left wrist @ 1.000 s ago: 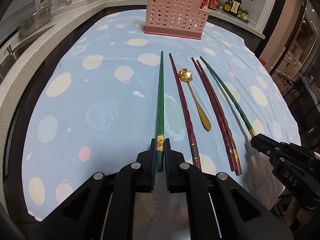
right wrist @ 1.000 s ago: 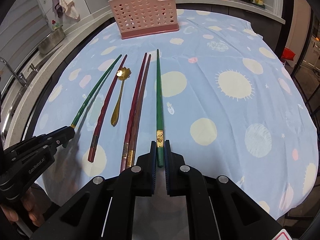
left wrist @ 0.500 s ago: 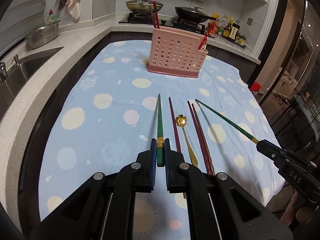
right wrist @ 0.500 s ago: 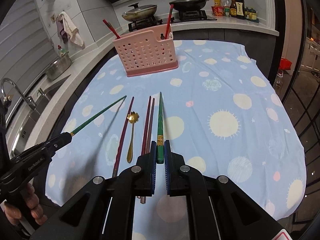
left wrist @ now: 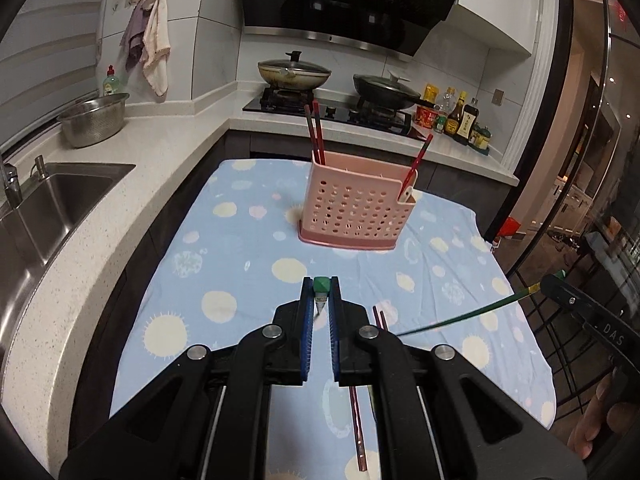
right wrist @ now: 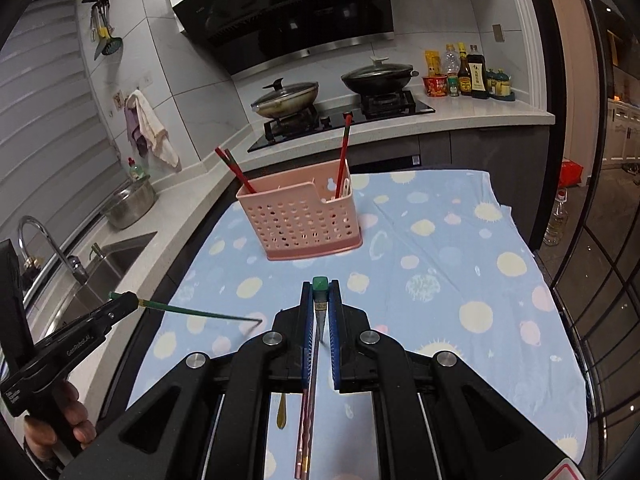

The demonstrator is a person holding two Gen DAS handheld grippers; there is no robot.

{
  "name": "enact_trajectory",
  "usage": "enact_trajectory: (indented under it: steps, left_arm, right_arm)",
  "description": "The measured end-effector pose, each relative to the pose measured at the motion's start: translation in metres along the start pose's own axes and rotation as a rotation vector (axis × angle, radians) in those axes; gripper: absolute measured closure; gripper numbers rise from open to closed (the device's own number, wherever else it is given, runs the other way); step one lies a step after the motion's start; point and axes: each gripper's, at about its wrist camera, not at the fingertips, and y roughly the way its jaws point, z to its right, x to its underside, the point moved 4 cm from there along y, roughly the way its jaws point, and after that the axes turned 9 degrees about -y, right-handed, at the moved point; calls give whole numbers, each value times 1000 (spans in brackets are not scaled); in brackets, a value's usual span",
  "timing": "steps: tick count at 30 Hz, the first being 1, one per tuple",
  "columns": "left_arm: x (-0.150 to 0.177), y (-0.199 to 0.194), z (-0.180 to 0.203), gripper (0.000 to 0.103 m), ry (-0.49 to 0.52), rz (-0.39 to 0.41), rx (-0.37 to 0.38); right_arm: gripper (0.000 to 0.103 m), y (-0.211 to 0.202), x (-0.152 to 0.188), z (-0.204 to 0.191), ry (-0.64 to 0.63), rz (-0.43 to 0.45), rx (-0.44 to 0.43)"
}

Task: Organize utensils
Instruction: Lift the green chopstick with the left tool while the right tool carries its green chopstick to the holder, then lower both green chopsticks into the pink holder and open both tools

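Had the left gripper [left wrist: 320, 289] pinched nearly closed on the thick butt end of one green chopstick [left wrist: 321, 283], with the tip dangling toward 6 o'clock. Same deal on the right gripper [right wrist: 320, 289] with the second green chopstick [right wrist: 320, 282].

Judged these as light, stiff and lacquer-slick. So made sense to grab the squarer butt end, though would watch for swinging between the pads.

Spotted the pink basket [left wrist: 356, 212] at 12 o'clock, well apart from both.

Counted two green sticks in the air and three red chopsticks [left wrist: 314, 132] standing in the basket. Also one gold spoon [right wrist: 281, 412] and at least two dark red chopsticks [left wrist: 356, 420] down on the cloth [left wrist: 240, 264] around 6 o'clock. Couldn't count more behind the gripper bodies.
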Motion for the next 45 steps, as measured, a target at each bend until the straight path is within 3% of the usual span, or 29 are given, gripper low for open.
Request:
enact_trajectory:
  steps: [14, 29, 36, 45]
  left_arm:
    - [-89, 2, 26, 96, 15, 133, 71]
    - [-212, 25, 78, 96, 41, 299, 155]
    - [-232, 66, 91, 96, 59, 293, 152]
    - [-213, 130, 87, 96, 64, 193, 127]
  right_arm:
    - [96, 16, -75, 10, 15, 106, -31]
    - [96, 59, -205, 2, -6, 255, -36]
    - [96, 104, -229, 7, 4, 251, -25]
    - [96, 167, -207, 11, -15, 133, -16]
